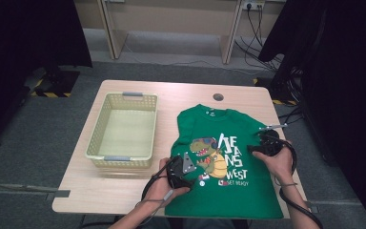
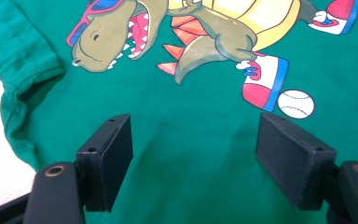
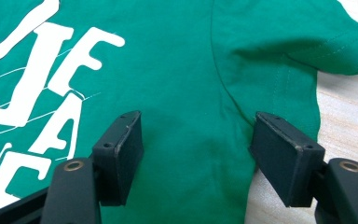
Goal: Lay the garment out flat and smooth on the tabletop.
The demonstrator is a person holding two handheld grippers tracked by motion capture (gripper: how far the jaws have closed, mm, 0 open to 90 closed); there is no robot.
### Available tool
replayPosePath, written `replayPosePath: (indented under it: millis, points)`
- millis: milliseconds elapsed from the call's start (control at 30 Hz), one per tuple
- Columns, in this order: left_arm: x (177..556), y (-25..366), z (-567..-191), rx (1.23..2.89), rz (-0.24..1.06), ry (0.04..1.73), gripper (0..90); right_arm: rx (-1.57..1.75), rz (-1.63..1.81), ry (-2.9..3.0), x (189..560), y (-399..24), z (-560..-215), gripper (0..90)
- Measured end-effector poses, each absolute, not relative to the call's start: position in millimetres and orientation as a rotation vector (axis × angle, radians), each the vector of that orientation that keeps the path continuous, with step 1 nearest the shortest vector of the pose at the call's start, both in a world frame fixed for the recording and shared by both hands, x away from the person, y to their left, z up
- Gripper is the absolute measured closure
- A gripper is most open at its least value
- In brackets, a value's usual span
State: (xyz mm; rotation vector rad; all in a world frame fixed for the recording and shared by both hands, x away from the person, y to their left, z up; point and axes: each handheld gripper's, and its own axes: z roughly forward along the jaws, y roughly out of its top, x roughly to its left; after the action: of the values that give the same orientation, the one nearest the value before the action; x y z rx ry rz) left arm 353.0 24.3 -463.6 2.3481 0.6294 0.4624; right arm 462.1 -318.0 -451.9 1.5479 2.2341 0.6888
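A green T-shirt [image 1: 240, 191] with a dinosaur print and white letters lies flat on the wooden table [image 1: 124, 191], collar toward the far side. My left gripper [image 1: 185, 172] hovers over the shirt's left side near the dinosaur, jaws open above plain green cloth [image 2: 193, 140]. My right gripper [image 1: 259, 143] sits over the shirt's right side by the sleeve seam, jaws open with cloth [image 3: 196, 135] below them. In the left gripper view the left sleeve [image 2: 23, 56] lies folded at the left. Neither pair of pads presses on anything.
A pale yellow plastic basket [image 1: 102, 119] stands on the left half of the table, beside the shirt. A round cable hole [image 1: 218, 97] is near the table's far edge. Dark curtains hang at both sides; cables trail on the floor at the right.
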Motion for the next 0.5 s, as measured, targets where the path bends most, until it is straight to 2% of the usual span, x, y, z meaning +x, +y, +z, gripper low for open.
replayPosePath:
  millis: [233, 500]
  points:
    - [350, 29, -458, 2.302, 0.463, 0.616, 24.7, 1.556, 0.693, 2.238, 462, -318, -451, 32.7]
    - [330, 61, -427, 2.127, 0.488, 0.606, 8.6, 1.518, 0.852, 2.167, 443, -318, -432, 31.8]
